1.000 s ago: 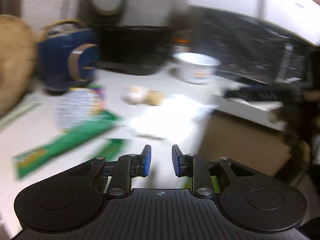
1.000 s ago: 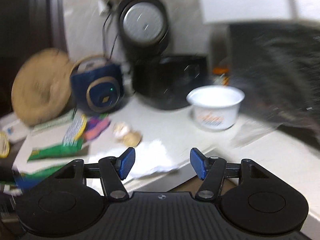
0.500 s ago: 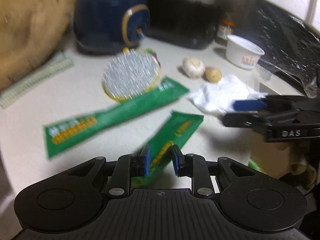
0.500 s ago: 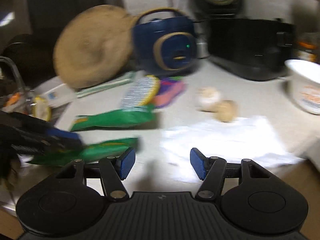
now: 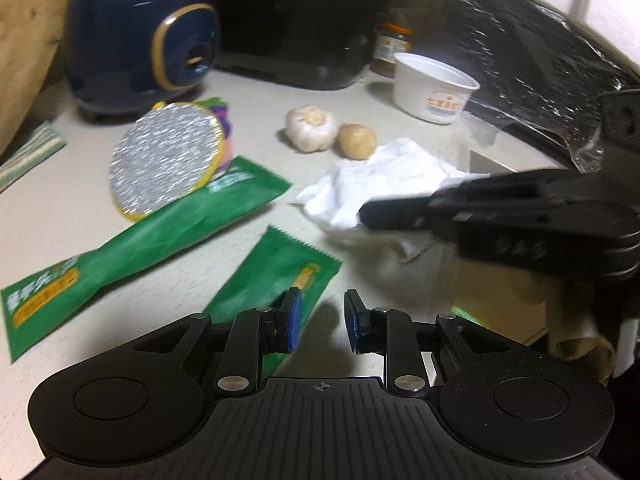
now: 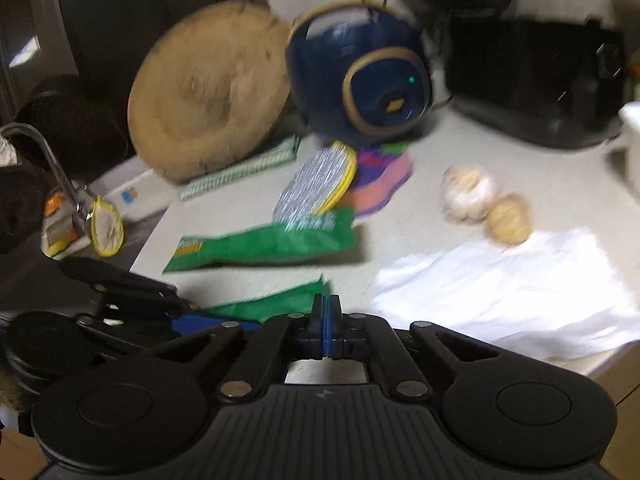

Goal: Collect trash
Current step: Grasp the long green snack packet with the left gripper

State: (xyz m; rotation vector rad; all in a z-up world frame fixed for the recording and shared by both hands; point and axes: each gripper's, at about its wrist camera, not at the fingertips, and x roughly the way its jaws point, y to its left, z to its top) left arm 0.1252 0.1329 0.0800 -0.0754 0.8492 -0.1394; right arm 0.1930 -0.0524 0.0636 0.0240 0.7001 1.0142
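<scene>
Right claw (image 6: 327,330) closed, blurred tissue (image 6: 500,292) beside

blur: rice cooker (image 6: 360,76), garlic (image 6: 468,194) | cut off: white cup (image 6: 632,136) | wrapper print (image 5: 40,300): perhaps unreadable

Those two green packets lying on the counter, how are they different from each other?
The long green foil wrapper is the bigger one, and the round silver foil lid rests on its far end. The short green foil wrapper has nothing lying on it and sits nearer, right at the left hand-held gripper, whose left finger overlaps it in view. Both lie flat on the pale countertop, green with a yellow-orange label.
</scene>
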